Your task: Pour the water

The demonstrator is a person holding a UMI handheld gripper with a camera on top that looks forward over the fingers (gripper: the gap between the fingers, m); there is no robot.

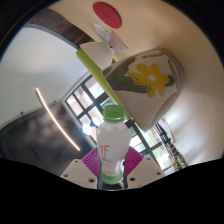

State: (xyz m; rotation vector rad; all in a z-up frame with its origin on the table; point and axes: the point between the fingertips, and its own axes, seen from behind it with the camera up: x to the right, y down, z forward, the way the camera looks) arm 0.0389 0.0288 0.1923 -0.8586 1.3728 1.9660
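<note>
Ceiling [50, 60] fills everything beyond the tongs, white and curved, with windows [88, 105] just behind the bottle and a yellow flower picture [150, 75] further off to one side. Bottle [112, 150] stands upright between the fingers, green cap on top, red print on its clear body. Tongs [112, 178] pinch it, pads pressed against both sides.
</note>
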